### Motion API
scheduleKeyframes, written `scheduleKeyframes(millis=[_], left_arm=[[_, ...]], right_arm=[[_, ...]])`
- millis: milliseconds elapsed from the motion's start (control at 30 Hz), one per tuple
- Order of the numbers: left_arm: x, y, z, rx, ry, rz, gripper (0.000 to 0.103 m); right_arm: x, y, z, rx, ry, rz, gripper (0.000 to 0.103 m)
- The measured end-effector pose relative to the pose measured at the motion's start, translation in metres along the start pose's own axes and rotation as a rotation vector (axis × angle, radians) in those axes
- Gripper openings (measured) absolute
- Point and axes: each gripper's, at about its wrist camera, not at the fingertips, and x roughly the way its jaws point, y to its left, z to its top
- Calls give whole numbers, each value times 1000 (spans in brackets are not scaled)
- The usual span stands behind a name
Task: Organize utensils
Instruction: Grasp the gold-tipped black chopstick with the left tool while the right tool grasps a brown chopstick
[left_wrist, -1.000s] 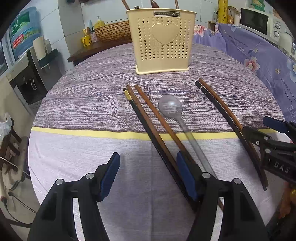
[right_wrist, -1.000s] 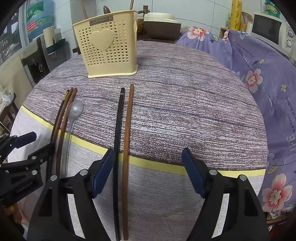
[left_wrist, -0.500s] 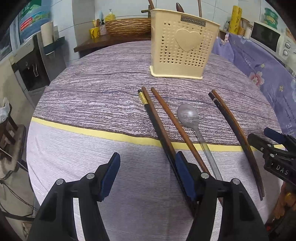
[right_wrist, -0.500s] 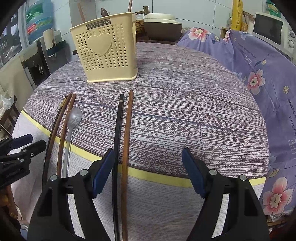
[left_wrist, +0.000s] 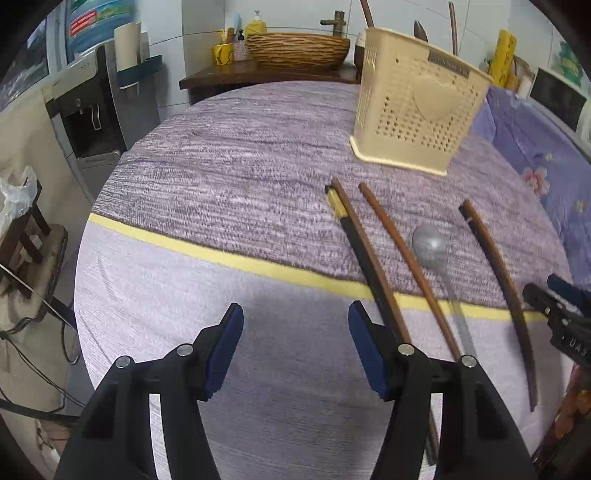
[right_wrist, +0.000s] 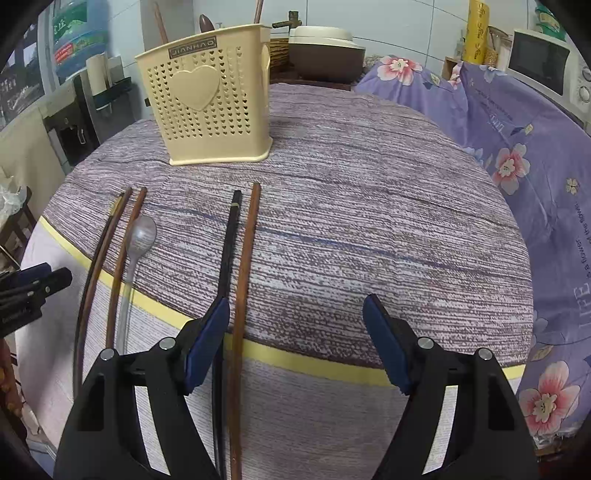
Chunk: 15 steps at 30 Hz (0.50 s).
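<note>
**Chopsticks and spoon lie loose, both claws gaping**

Here's the lineup on the round tabletop (right_wrist: 369, 221) with its purple woven cloth: a grey plastic spoon (right_wrist: 142, 234) lies flat, bowl toward the holder, with a brown wooden chopstick (right_wrist: 123, 258) touching its left side and a dark-and-brown pair of chopsticks (right_wrist: 98, 258) just beyond that. To the spoon's right, apart from it, a black chopstick (right_wrist: 229, 251) and a brown chopstick (right_wrist: 245, 258) run side by side. Behind them all stands the cream perforated plastic utensil holder (right_wrist: 207, 107) with a heart on its face, upright, a few handles poking out of its top.

The right claw (right_wrist: 295, 343) hangs wide apart, gripping nothing, its left pad over the black-and-brown pair. The left claw (left_wrist: 295, 350) is spread as well and empty, its right pad beside the dark pair.
</note>
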Motion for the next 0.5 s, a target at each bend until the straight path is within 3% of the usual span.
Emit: scheduleKeyframes(millis=[267, 500], left_arm=[[13, -31, -3, 68, 27, -27, 58], [14, -37, -3, 77, 36, 12, 58]], right_arm=[[-2, -1, 3, 11, -3, -10, 75], [1, -2, 1, 16, 1, -5, 75]])
